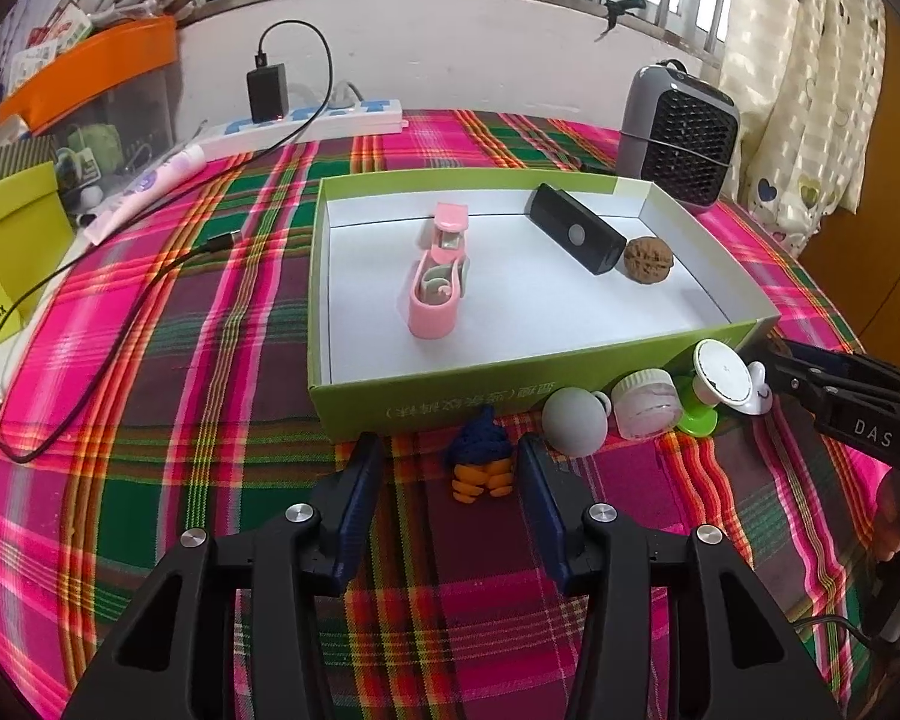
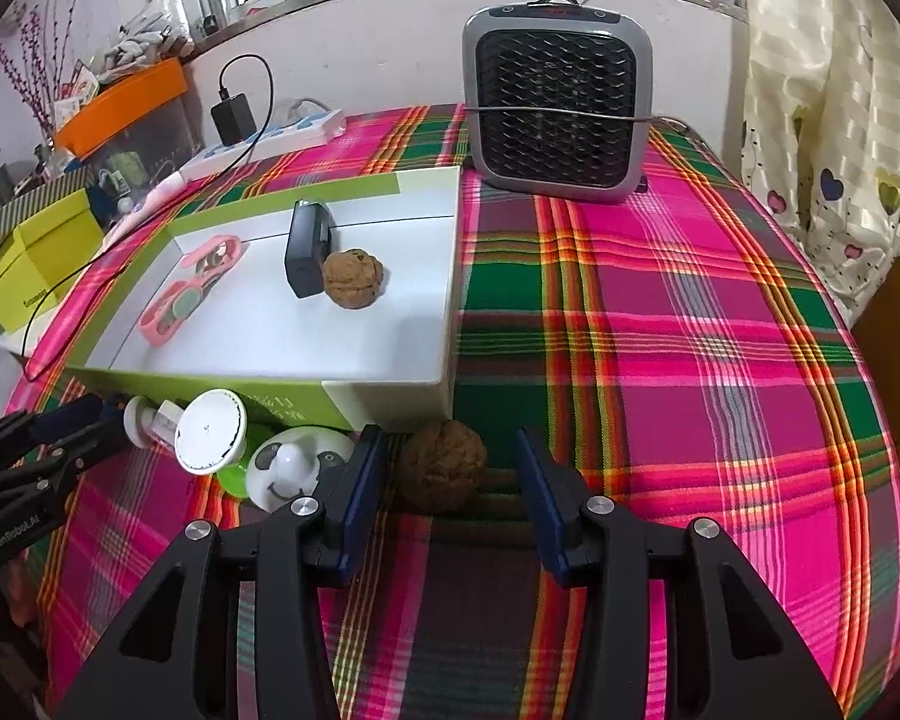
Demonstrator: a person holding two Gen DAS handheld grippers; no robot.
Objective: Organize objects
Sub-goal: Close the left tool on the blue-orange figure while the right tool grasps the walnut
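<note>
A green box with a white inside holds a pink clip case, a black device and a walnut. A small knitted toy with a blue hat and orange body stands on the cloth in front of the box. My left gripper is open around it, and the toy sits nearer the right finger. In the right wrist view a second walnut lies by the box corner. My right gripper is open around it, with a gap on the right side.
A grey ball, a small white-lidded jar, a white disc on a green base and a white panda piece crowd the box's front wall. A grey fan heater stands behind. A power strip and black cable lie at the left.
</note>
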